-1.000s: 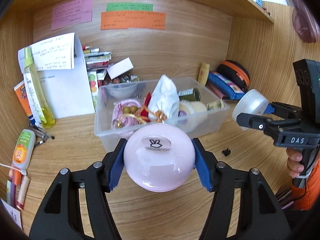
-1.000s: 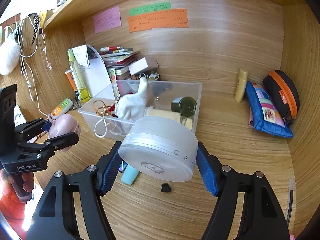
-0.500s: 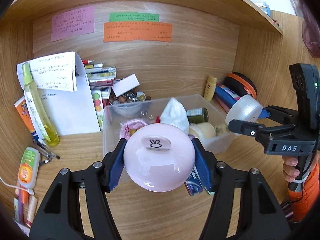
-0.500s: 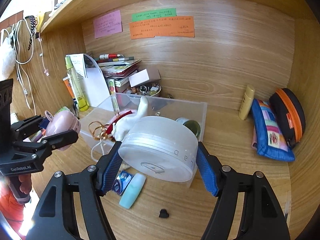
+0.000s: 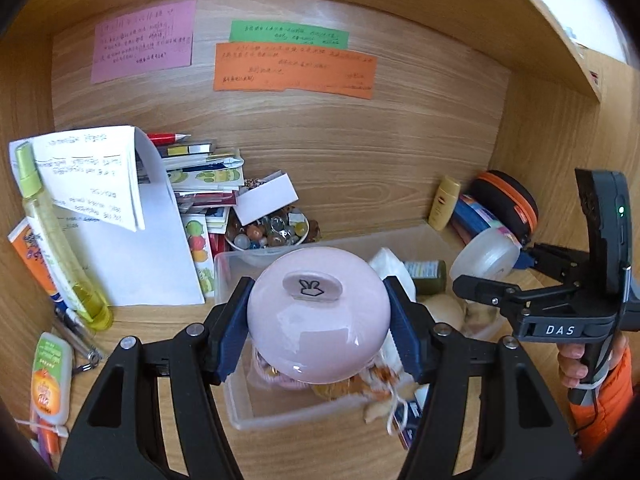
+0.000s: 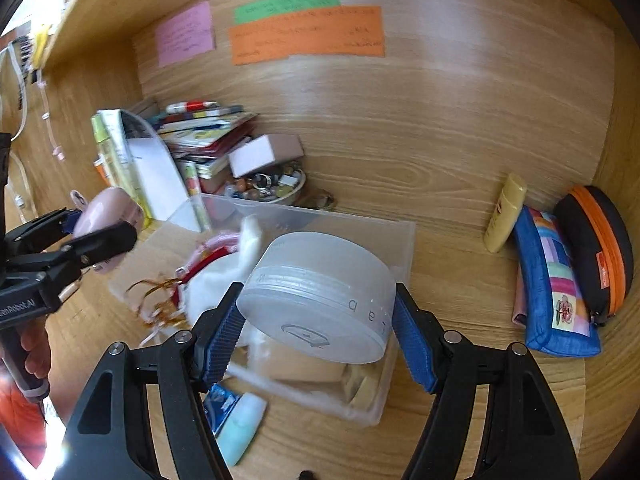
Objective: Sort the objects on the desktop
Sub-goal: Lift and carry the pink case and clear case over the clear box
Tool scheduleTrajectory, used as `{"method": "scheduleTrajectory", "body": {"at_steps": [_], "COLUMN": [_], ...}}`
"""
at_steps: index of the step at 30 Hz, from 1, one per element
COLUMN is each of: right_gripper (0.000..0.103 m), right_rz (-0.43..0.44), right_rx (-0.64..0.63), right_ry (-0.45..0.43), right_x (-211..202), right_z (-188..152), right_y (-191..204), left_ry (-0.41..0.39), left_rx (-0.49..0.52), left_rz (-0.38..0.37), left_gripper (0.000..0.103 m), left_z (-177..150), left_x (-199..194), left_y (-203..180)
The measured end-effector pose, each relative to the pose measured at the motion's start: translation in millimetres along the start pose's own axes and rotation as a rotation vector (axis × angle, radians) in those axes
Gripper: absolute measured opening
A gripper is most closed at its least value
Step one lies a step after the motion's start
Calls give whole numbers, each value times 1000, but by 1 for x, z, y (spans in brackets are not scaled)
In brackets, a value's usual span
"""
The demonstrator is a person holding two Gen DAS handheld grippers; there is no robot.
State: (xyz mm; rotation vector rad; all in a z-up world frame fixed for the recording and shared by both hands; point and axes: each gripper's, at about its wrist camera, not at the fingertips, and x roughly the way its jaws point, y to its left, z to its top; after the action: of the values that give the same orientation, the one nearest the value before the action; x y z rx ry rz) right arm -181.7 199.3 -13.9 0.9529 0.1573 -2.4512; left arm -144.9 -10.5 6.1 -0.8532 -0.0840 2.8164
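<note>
Your left gripper [image 5: 319, 320] is clamped on the pink round jar [image 5: 318, 314], its blue pads pressed against both sides, and you hold it in the air over the near end of the clear plastic bin [image 5: 240, 412]. Your right gripper [image 6: 318, 326] is closed the same way on the frosted white jar [image 6: 320, 300], which hangs tilted above the bin's right half. Neither jar touches anything but its pads.

The bin already holds a good deal: a white cloth [image 6: 224, 280], a small green-labelled bottle [image 5: 426, 276], gold ribbon [image 6: 158, 312] and other bits too blurred to name. So part of the sorting looks done, and these two jars seem to be the pieces in hand.

Plenty is left outside. A light blue tube [image 6: 240, 428] lies just in front of the bin, the bowl of beads [image 5: 272, 236] sits behind it, a yellow tube [image 6: 504, 212] and two pouches [image 6: 556, 284] rest to the right, and bottles [image 5: 52, 380] line the left wall.
</note>
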Motion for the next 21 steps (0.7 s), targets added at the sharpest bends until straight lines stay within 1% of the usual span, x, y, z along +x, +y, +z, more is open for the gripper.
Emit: {"method": "scheduleTrajectory", "body": {"at_steps": [7, 13, 17, 21], "right_gripper": [68, 68, 68, 68], "right_rz": [-16, -36, -38, -65], "right_rx": [26, 31, 40, -13], "right_ry": [33, 40, 64, 92], "right_x": [20, 42, 62, 75], "right_z": [18, 35, 33, 25], "right_y": [-9, -2, 3, 13], "left_ry": [31, 67, 83, 94], "left_rx": [-28, -51, -72, -53], "left_rz": [-22, -10, -2, 20], "left_gripper": [63, 63, 63, 63], "left_z": [11, 6, 5, 2], "left_x": [34, 56, 64, 68], "left_y": [9, 24, 32, 28]}}
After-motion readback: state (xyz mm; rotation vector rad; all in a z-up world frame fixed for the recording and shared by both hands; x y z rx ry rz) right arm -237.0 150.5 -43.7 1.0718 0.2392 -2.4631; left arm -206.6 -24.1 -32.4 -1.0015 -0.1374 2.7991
